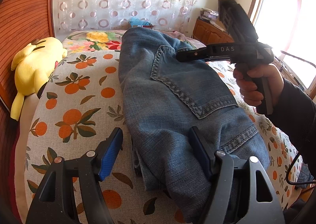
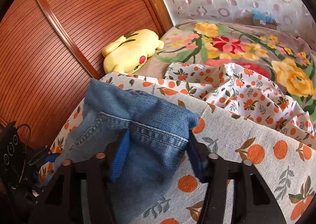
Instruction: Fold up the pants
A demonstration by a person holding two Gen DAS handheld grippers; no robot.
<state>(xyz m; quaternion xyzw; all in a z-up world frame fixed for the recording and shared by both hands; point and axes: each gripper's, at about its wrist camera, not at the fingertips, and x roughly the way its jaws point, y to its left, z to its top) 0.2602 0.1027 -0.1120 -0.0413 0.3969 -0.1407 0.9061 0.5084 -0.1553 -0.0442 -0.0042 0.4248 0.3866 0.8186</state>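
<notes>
A pair of blue jeans (image 1: 167,93) lies folded lengthwise on the orange-print bedspread (image 1: 83,93), back pocket up. My left gripper (image 1: 156,137) is open, its jaws astride the near end of the jeans, the right finger (image 1: 199,148) resting on the denim. My right gripper (image 1: 177,57) shows from the side over the far pocket area, held in a hand; in the right wrist view it (image 2: 158,137) is open with the denim hem (image 2: 150,125) lying between its blue pads (image 2: 122,152).
A yellow plush toy (image 1: 35,65) lies at the bed's left edge by a wooden headboard (image 1: 23,16). A floral blanket (image 2: 237,46) lies beyond. A wooden cabinet (image 1: 209,32) and a bright window (image 1: 286,26) are at the right.
</notes>
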